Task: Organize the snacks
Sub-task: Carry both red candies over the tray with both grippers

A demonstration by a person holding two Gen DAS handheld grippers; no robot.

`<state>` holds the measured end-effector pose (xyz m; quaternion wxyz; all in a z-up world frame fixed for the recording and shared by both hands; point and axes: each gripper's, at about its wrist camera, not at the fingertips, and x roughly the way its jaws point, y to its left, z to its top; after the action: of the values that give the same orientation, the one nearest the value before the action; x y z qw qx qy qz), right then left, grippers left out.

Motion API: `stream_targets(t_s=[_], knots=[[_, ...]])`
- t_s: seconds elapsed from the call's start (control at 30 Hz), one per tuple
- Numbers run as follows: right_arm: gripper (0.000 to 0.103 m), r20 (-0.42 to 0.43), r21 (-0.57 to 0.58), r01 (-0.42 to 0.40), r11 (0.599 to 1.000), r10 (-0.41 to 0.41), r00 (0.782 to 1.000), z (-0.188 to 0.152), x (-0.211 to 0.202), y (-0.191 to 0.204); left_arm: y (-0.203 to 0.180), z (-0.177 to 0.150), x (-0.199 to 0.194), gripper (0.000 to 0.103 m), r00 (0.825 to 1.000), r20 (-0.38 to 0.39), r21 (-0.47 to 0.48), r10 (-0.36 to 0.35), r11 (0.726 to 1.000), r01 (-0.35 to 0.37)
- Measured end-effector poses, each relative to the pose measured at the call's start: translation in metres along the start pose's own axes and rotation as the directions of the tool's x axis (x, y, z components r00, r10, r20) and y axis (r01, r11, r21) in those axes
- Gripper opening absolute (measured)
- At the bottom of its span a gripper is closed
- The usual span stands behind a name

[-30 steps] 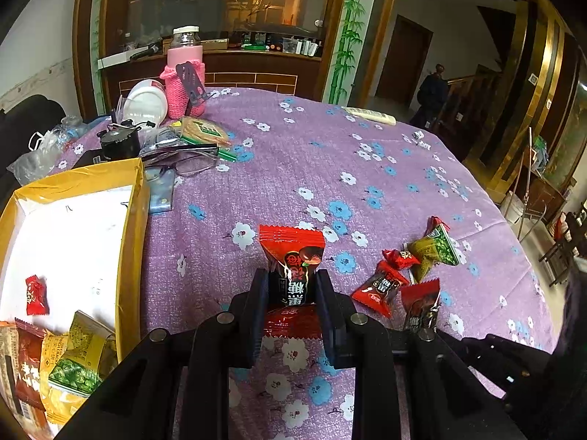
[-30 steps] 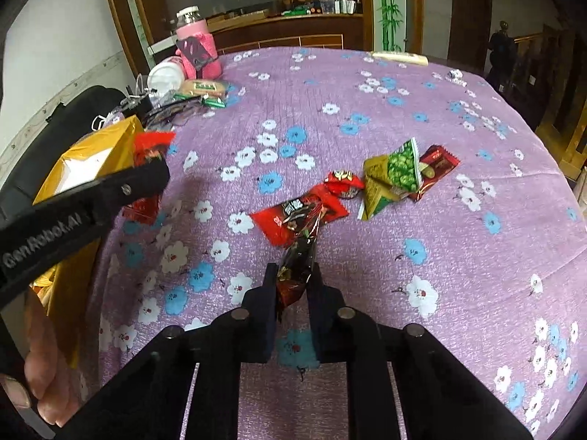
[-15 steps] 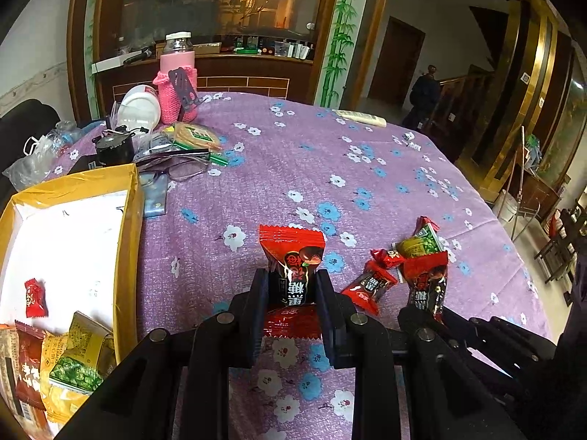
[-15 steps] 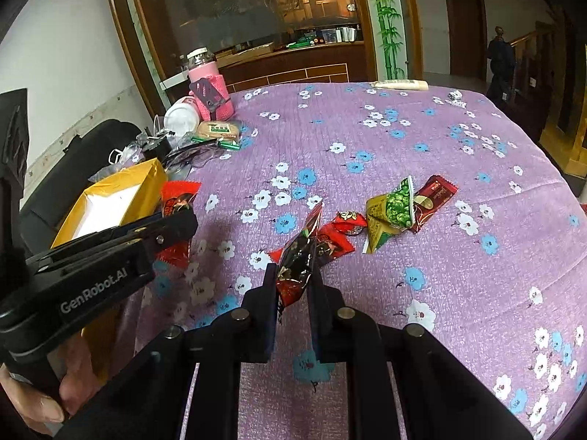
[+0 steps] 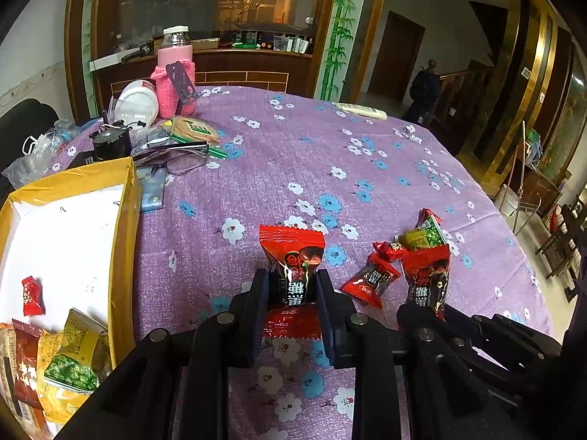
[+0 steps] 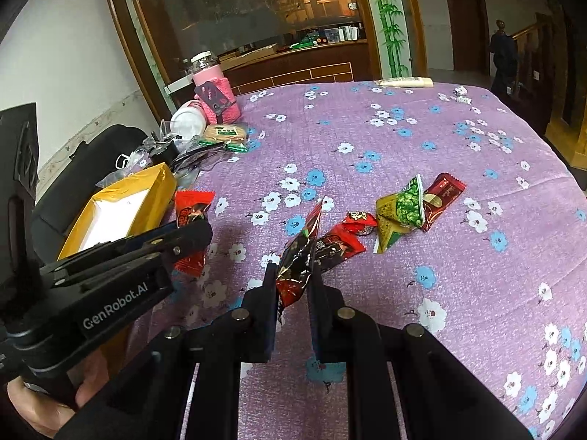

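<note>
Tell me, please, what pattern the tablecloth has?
The tablecloth is purple with scattered white and blue flowers, clearest in the right wrist view.

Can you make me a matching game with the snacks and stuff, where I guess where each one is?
Things:
1. red candy packet
2. green pea packet
3. small red sweet
4. pink bottle

Places:
A. lying inside the yellow box
B. held in the left gripper
C. standing at the far edge of the table
D. lying on the purple cloth, not held

Pairs: 1-B, 2-D, 3-A, 4-C
</note>
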<state>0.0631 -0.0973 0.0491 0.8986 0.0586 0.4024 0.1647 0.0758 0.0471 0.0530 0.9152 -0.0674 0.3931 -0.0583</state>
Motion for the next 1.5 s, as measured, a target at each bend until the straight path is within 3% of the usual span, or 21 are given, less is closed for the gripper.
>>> stream_targets(t_s=[0.77,0.97,1.07,1.2,1.33,1.5], knots=[[0.014,-0.036,0.01,-0.031,0.999,0.032,0.999,-0.002,0.007,0.001,0.005,0.002,-0.001,0.026,1.0,-0.001,-0.027,-0.019,0.999,0.018],[0.014,0.014,0.023,-0.046,0.999,0.046,0.999,0.0,-0.002,-0.002,0.015,0.002,-0.003,0.026,1.0,0.004,-0.074,0.01,0.997,-0.01],[0.014,0.056,0.009,-0.028,1.0,0.027,0.998,-0.002,-0.008,-0.002,0.025,0.0,-0.021,0.026,1.0,0.019,-0.117,-0.015,0.993,0.017],[0.014,0.077,0.02,-0.039,0.999,0.037,0.996,-0.002,-0.012,-0.002,0.044,-0.011,-0.053,0.026,0.998,0.065,-0.13,0.005,0.991,0.003],[0.014,0.028,0.032,-0.095,0.995,0.094,0.995,-0.006,-0.013,0.013,0.088,-0.024,-0.078,0.026,0.996,0.08,-0.198,0.037,0.98,-0.02],[0.014,-0.015,-0.049,-0.201,0.978,0.201,0.979,-0.019,-0.023,0.067,0.148,-0.039,-0.09,0.026,0.99,0.069,-0.294,0.12,0.951,-0.095]])
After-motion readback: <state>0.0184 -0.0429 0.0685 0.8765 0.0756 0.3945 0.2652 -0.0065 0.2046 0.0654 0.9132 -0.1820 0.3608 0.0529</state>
